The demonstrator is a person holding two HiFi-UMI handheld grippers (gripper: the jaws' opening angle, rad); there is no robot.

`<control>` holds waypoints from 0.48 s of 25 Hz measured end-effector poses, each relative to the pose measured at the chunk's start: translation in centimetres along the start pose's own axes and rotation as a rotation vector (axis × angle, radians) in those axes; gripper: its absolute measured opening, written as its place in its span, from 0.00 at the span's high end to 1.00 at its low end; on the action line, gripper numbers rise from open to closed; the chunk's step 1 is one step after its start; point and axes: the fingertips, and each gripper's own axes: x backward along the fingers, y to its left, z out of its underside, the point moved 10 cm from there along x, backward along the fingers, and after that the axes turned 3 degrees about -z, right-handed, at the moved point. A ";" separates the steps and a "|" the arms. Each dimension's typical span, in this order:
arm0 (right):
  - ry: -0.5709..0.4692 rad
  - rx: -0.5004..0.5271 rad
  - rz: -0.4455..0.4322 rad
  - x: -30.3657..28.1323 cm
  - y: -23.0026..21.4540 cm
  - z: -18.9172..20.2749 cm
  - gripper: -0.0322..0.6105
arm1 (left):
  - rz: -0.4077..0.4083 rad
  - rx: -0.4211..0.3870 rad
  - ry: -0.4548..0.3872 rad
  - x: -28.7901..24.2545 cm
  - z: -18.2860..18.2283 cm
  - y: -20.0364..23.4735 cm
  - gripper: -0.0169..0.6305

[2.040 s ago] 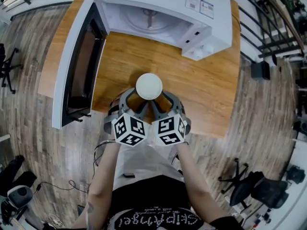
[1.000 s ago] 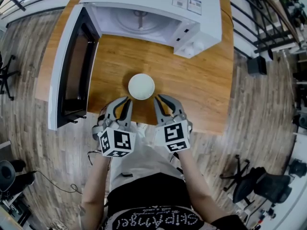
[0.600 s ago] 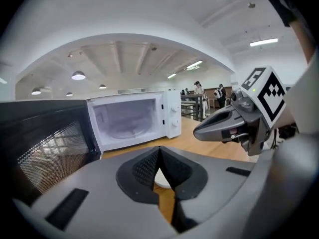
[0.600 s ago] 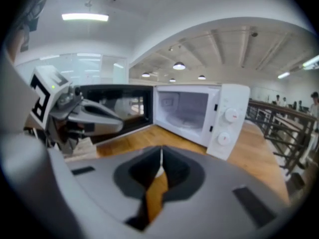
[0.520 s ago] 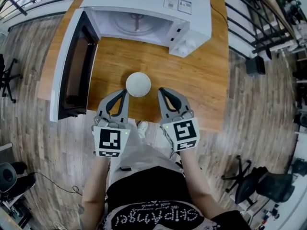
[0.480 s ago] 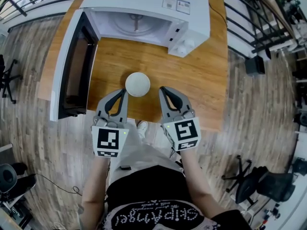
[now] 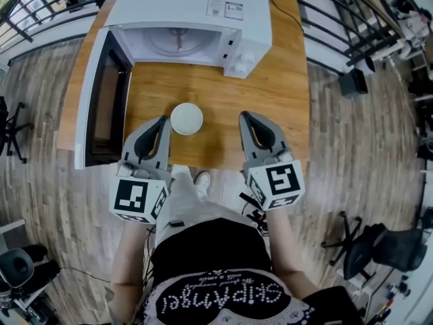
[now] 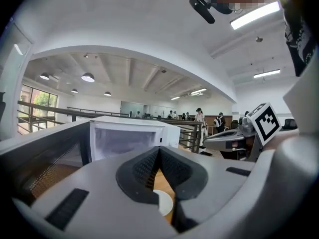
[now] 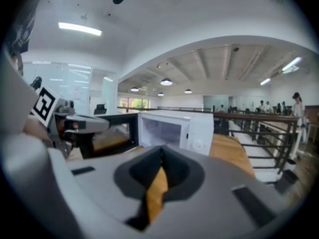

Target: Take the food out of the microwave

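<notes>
The left tool [image 7: 161, 122] and the right tool [image 7: 245, 117] are both closed, jaws pressed together with nothing gripped. They are held apart over the near edge of the table [image 7: 277, 93]. A white bowl [image 7: 187, 118] stands on the table between them, just right of the left tool's tip and farther from the right tool. Ahead of both tools sits the white microwave [image 7: 196, 5], its door [image 7: 95, 103] swung open on the left tool's side.
</notes>
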 end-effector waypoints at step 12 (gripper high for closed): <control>-0.086 -0.056 0.130 7.4 -0.4 -2.9 0.90 | -0.001 0.067 -0.108 3.4 -4.4 -0.1 0.93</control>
